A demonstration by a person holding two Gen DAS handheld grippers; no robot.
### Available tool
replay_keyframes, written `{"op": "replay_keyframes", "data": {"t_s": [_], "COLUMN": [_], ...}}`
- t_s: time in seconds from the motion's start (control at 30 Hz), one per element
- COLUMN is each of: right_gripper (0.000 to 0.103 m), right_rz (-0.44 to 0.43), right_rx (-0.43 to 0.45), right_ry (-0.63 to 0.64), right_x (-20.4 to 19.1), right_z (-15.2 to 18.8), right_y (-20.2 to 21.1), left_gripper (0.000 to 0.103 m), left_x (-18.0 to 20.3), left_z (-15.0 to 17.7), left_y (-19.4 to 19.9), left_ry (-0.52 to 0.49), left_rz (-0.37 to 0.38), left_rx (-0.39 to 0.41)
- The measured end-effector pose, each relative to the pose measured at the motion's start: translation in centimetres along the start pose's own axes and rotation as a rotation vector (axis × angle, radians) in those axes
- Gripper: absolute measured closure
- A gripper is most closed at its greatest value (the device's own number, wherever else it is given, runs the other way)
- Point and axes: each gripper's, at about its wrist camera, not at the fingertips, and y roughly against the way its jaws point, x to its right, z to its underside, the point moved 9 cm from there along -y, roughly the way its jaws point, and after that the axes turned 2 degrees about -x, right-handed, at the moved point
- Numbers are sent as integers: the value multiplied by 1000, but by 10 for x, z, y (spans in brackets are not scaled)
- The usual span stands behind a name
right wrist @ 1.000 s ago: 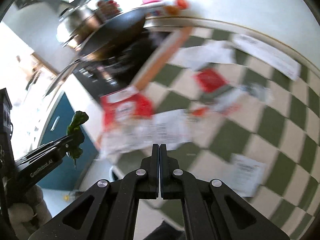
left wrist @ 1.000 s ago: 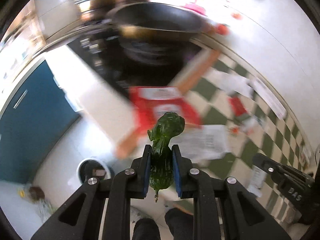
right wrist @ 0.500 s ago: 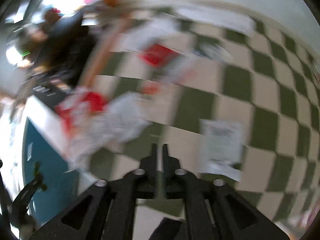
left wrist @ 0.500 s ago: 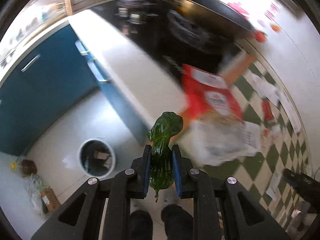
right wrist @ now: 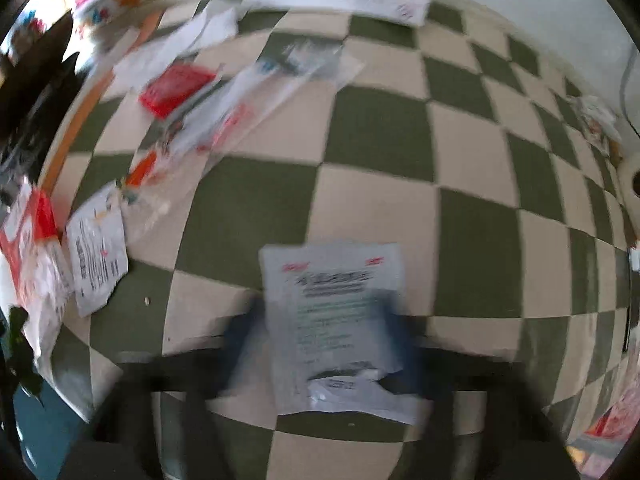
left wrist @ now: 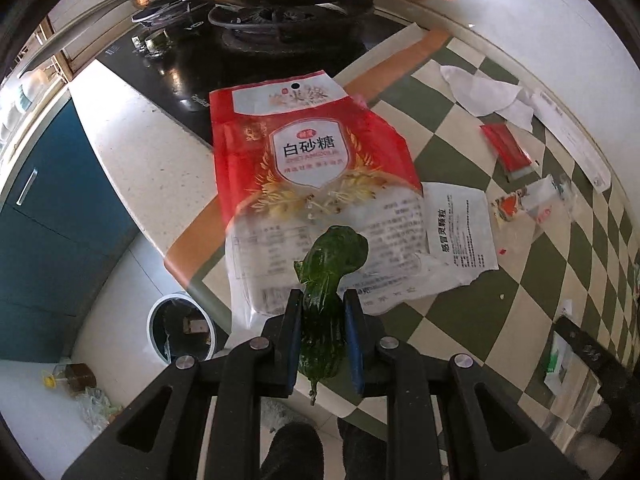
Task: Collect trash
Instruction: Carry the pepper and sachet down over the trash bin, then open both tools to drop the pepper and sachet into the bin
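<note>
Left wrist view: the left gripper is clamped narrowly on a crumpled green wrapper, which sticks out past the pads. The waste bin stands on the floor at about eight o'clock from the jaws, below the counter edge. A release made too soon would likely drop the wrapper on the counter or the floor – the wad sits over the sugar bag, not over the bin. The right wrist view is smeared by motion. It shows the right gripper with jaws closing from a wide spread, and a flat white packet lying between them on the checked cloth; the pads do not appear to press on it. A flat packet gives little to pinch, so the pads may skid over it or bunch the cloth instead. Only the left view shows the bin and the stove – only the right view shows the packet at the jaws.
</note>
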Motion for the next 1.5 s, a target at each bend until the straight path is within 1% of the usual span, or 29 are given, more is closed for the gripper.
{"op": "replay_keyframes", "data": {"t_s": [0.07, 0.13, 0.23, 0.3, 0.4, 0.5, 0.57, 0.63, 0.67, 0.77, 0.8, 0.83, 0.87, 0.93, 0.97, 1.03, 1.07, 1.13, 1.17, 1.2, 1.23, 1.27, 1.33, 1.37, 1.43, 1.47, 1.5], "right_gripper": [103, 103, 103, 103, 103, 103, 103, 103, 103, 103, 103, 103, 103, 103, 103, 103, 103, 103, 103, 103, 103, 103, 103, 103, 103, 102, 101], "right_rz": [-23, -92, -178, -241, -338, -443, -525, -588, -614, -678, -686, -690, -694, -687, -682, -661, -656, -643, -654, -654, -654, -659, -663, -674, -677, -663, -631], "right_rx": [-11, -11, -5, -6, -7, -33, -58, -88, -104, -169, -189, -200, -219, -242, -266, -292, -327, -368, -414, -446, -468, -491, -519, -548, -576, -591, -593], "right_ry": [-42, -74, -52, -10, 85, 165, 243, 318, 350, 451, 489, 509, 542, 580, 604, 627, 639, 638, 621, 587, 558, 534, 502, 493, 500, 520, 539], "right_x": [11, 15, 6, -12, -59, -126, -182, -234, -255, -323, -346, -361, -384, -411, -430, -453, -467, -483, -491, -495, -498, -502, -508, -513, -518, -521, -521], "right_z": [0, 2, 9, 16, 27, 48, 71, 98, 112, 165, 186, 202, 226, 259, 283, 307, 328, 350, 365, 376, 385, 393, 404, 415, 426, 434, 439], "right_y": [5, 13, 36, 56, 84, 100, 110, 115, 116, 101, 90, 79, 58, 21, -11, -67, -108, -170, -207, -245, -279, -311, -357, -384, -414, -428, -443], "left_gripper": [86, 86, 86, 86, 86, 86, 86, 86, 86, 86, 86, 86, 86, 86, 86, 86, 86, 86, 86, 86, 86, 86, 84, 84, 83, 82, 81], "left_x": [2, 2, -6, -15, -38, -73, -108, -144, -168, -235, -254, -274, -298, -331, -350, -375, -388, -405, -414, -418, -425, -430, -435, -438, -441, -442, -445], "left_z": [0, 1, 2, 3, 6, 11, 20, 31, 40, 68, 78, 90, 105, 129, 143, 166, 178, 197, 208, 214, 221, 228, 238, 243, 249, 253, 256], "left_y": [2, 10, 24, 33, 50, 63, 68, 68, 66, 47, 37, 21, -1, -46, -77, -131, -163, -226, -262, -286, -318, -342, -377, -397, -423, -437, -446], "left_ry": [-4, 0, 17, 40, 81, 134, 193, 254, 298, 419, 453, 490, 528, 583, 608, 654, 676, 713, 745, 766, 786, 797, 810, 814, 812, 803, 794], "left_rz": [3, 9, 19, 32, 47, 31, 16, 5, 3, 0, 5, 14, 15, 34, 34, 59, 70, 113, 140, 166, 193, 198, 213, 205, 194, 191, 184], "left_rx": [3, 15, 37, 50, 77, 101, 104, 99, 92, 50, 30, -3, -39, -94, -126, -167, -187, -226, -249, -250, -246, -251, -257, -267, -280, -291, -297]}}
